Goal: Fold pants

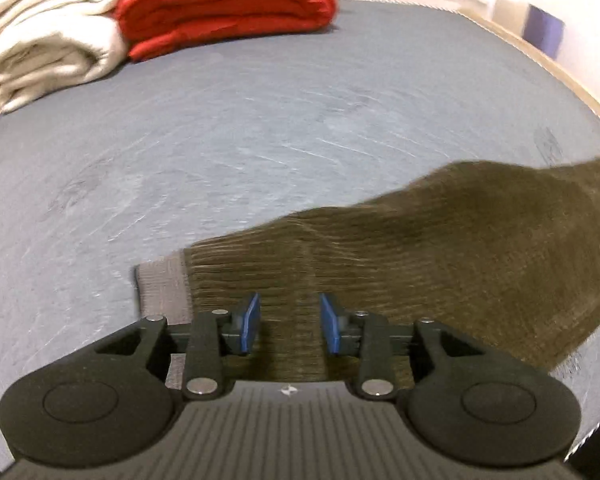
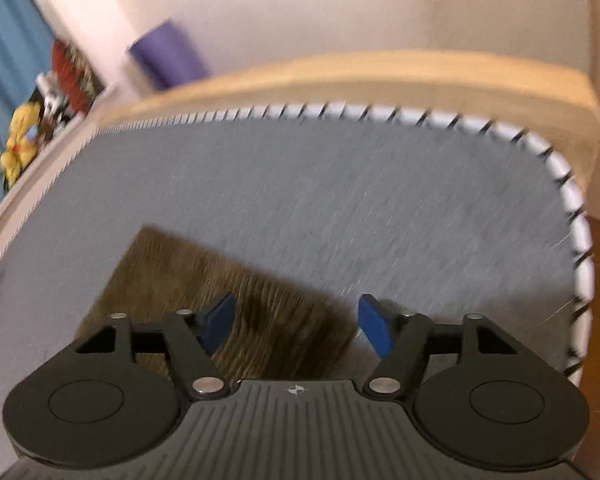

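Note:
Olive-brown ribbed pants (image 1: pixel 440 248) lie on the grey mattress (image 1: pixel 240 128), with a grey waistband strip (image 1: pixel 164 292) at their left end. My left gripper (image 1: pixel 289 322) is open, its blue pads straddling a raised fold of the pants just above the fabric. In the right wrist view the pants (image 2: pixel 204 280) lie lower left. My right gripper (image 2: pixel 296 324) is open wide, over the pants' right edge, holding nothing.
A folded red blanket (image 1: pixel 224 4) and a folded cream blanket (image 1: pixel 48 36) sit at the far left of the mattress. The mattress's white piped edge (image 2: pixel 576 216) and wooden bed frame (image 2: pixel 380 76) run close on the right. A purple object (image 2: pixel 168 56) stands by the wall.

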A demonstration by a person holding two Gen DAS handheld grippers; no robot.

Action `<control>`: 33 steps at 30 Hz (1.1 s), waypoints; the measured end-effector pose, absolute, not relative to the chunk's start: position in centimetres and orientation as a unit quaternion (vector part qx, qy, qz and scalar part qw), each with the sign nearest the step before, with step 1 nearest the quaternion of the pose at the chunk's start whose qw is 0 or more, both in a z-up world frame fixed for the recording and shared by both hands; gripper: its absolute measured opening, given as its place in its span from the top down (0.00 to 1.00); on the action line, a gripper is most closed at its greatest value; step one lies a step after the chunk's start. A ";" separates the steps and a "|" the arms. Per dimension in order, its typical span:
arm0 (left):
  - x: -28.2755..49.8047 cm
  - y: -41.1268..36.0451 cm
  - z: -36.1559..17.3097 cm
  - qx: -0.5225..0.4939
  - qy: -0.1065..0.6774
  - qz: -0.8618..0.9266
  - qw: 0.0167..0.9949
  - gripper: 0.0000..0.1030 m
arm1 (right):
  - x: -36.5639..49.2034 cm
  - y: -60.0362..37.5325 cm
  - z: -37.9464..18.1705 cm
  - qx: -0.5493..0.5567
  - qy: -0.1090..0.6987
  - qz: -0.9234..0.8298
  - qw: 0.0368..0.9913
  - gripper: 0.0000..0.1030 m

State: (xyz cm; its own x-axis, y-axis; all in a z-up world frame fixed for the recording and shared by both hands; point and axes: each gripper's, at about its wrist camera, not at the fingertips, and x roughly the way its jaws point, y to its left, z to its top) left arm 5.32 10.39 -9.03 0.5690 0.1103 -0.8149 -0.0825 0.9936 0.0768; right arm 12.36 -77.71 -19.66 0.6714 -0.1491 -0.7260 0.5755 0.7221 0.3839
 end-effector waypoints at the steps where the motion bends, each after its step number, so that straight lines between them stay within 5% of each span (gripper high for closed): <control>1: 5.4 9.4 -9.2 0.021 0.464 0.047 0.884 0.63 | 12.5 -77.7 -20.0 0.309 0.352 -0.214 0.857 0.29; 5: 5.7 7.2 -10.2 0.043 0.466 0.031 0.883 0.63 | 12.8 -77.2 -20.1 0.299 0.348 -0.224 0.860 0.32; 8: 5.4 5.9 -11.0 0.049 0.463 0.024 0.885 0.63 | 13.2 -76.8 -20.1 0.288 0.346 -0.233 0.862 0.59; 11: 5.2 5.7 -10.3 0.042 0.455 0.028 0.889 0.63 | 13.4 -77.1 -19.7 0.289 0.339 -0.226 0.866 0.69; 18: 5.1 6.1 -8.8 0.015 0.436 0.041 0.899 0.63 | 13.9 -71.0 -13.6 0.191 0.271 -0.197 0.923 0.73; 27: 5.3 6.0 -7.6 -0.009 0.429 0.050 0.902 0.63 | 5.4 -41.7 -3.1 -0.052 0.163 0.169 0.971 0.73; 33: 5.2 5.7 -6.5 -0.024 0.431 0.047 0.901 0.62 | -0.7 -27.4 -9.4 -0.126 0.362 0.489 0.784 0.63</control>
